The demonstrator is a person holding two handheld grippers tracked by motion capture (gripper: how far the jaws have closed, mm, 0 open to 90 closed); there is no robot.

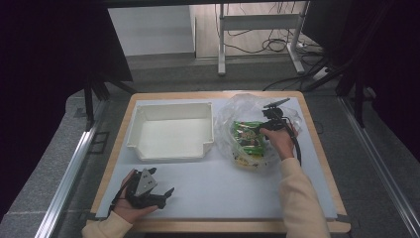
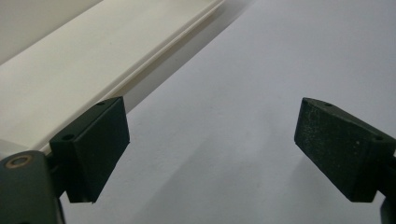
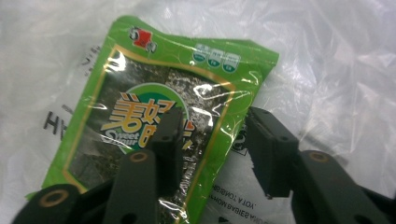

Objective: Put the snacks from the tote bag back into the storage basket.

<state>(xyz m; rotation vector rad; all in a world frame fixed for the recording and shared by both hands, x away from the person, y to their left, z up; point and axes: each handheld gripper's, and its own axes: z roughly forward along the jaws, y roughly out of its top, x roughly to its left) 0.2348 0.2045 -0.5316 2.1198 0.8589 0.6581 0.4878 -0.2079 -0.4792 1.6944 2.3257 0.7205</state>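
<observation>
while the green snack packet (image 3: 154, 116) lies on the crumpled clear plastic bag (image 1: 233, 119), just to the right of the white bin (image 1: 171, 130), the right gripper (image 3: 210, 135) sits over the packet's right edge with its jaws partly open. one jaw is over the printed front and the other just past the edge, over the bag. nothing is pinched yet, as far as the right gripper view shows.

to do this step well, i judge the jaws should straddle that edge squarely, so they close on the packet alone and not on a fold of the bag. the film is slick and shiny, so a bite a little further in from the edge would likely hold better than a nip at the seam. a second packet seems to lie under the first in the high view, though it is too small to tell clearly.

the right hand (image 1: 278, 141) reaches forward from the near side, to the right of the bin, with the forearm stretched along the table (image 1: 223, 186) and the gripper pointed down into the bag. the left gripper (image 1: 148, 191) rests on the table in front of the bin's near left corner, cradled in the left hand (image 1: 130, 206), its jaws wide apart and empty, aimed along the bin's near wall.
</observation>
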